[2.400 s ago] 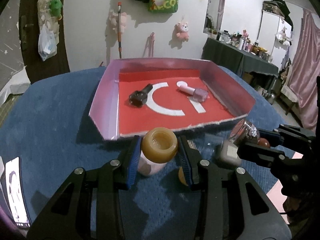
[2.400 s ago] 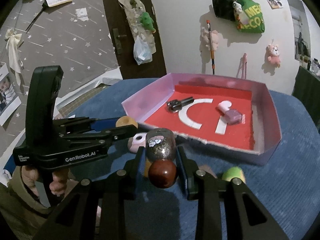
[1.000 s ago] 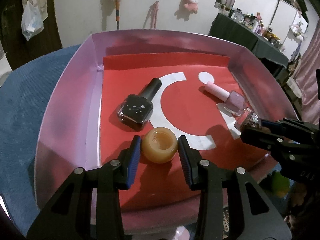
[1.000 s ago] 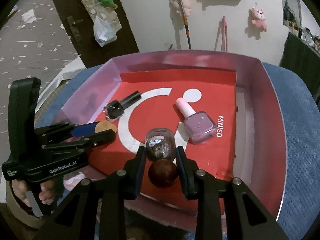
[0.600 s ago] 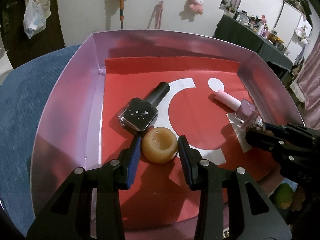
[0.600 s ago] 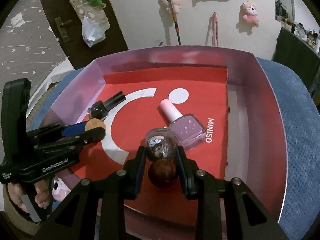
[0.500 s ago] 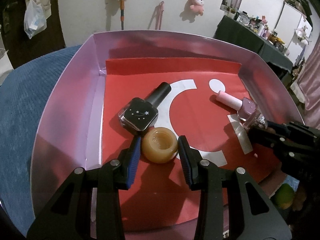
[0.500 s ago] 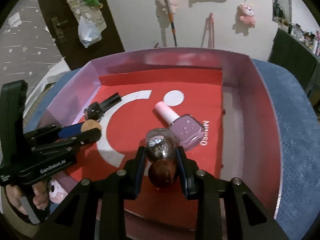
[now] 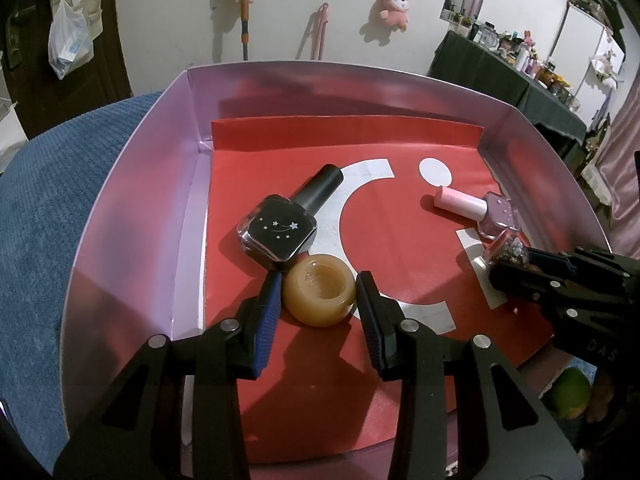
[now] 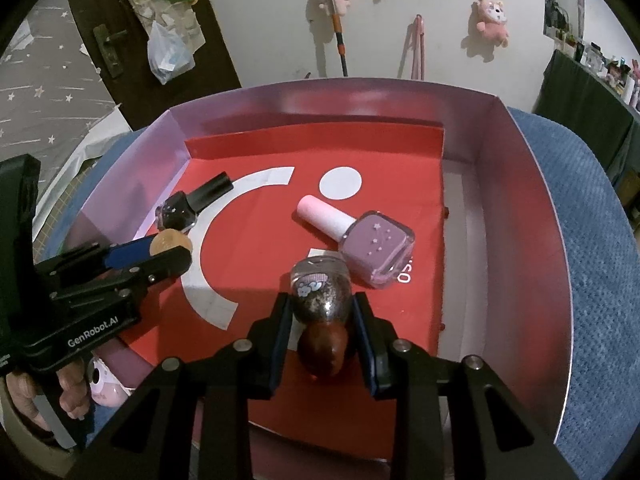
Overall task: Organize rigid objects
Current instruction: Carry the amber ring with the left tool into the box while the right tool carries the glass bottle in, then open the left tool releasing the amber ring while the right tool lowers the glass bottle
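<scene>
Red-lined tray (image 9: 132,216): glossy pink walls, red paper floor with white arc; resting on blue cloth (image 9: 44,184); destination for both carried items; both tools already inside its walls.

Black bottle (image 9: 278,230): lying flat, cap toward back wall; touching or just beside the amber jar; worth avoiding a nudge on withdrawal.

Lilac bottle (image 10: 376,246): lying flat, pink cap toward the white dot; glitter bottle's base just beside it, contact not certain.

Amber jar (image 9: 320,294): between the left gripper (image 9: 318,300) pads, seemingly down on the red floor; left pad touching or nearly so, a sliver of gap at the right pad; judged released or nearly so; best to spread wider, then back straight out.

Glitter bottle (image 10: 320,292): dark red cap toward the camera, pinched between the right gripper (image 10: 320,316) pads; jaws narrow, closed onto the glass; whether base rests on the floor cannot be told; advisable to lower until settled, open slowly, guard against rolling into the lilac bottle.

Leftovers outside tray: green object (image 9: 570,390) and pink object (image 10: 106,386), likely next.
</scene>
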